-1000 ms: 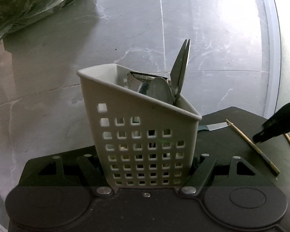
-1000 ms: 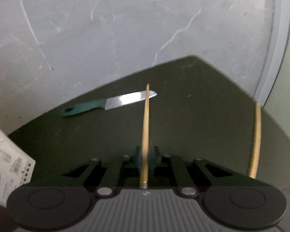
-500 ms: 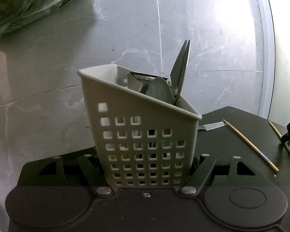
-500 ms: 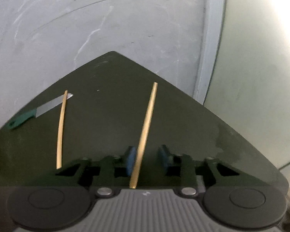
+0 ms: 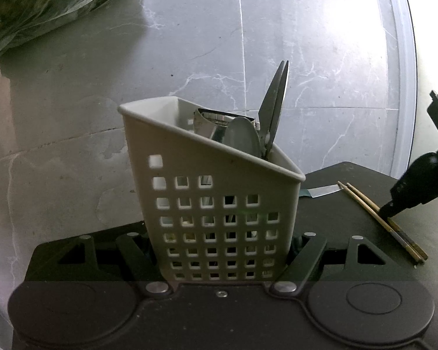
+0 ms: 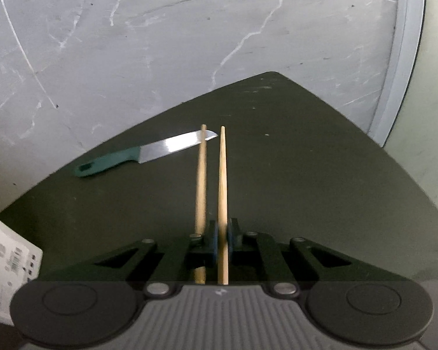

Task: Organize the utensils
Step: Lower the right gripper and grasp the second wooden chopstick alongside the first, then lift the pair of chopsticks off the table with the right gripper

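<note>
My left gripper (image 5: 222, 250) is shut on a white perforated utensil holder (image 5: 213, 204) that stands on the dark table (image 5: 350, 213). The holder contains scissors (image 5: 274, 102), a spoon (image 5: 242, 137) and other metal utensils. My right gripper (image 6: 222, 230) is shut on a wooden chopstick (image 6: 222, 175), low over the table. A second chopstick (image 6: 201, 180) lies just left of it, parallel. A green-handled knife (image 6: 149, 154) lies beyond, its tip under the second chopstick. In the left wrist view the right gripper (image 5: 394, 207) touches the two chopsticks (image 5: 373, 210).
The dark table (image 6: 292, 160) ends in a rounded corner ahead, above a grey marble floor (image 6: 160, 43). A plastic bag with green contents (image 5: 43, 0) lies on the floor at the far left. The holder's white edge (image 6: 5, 262) shows at the right view's lower left.
My right gripper closed on the second chopstick and carried it left, beside the first chopstick near the knife. The left gripper and holder stayed still.
</note>
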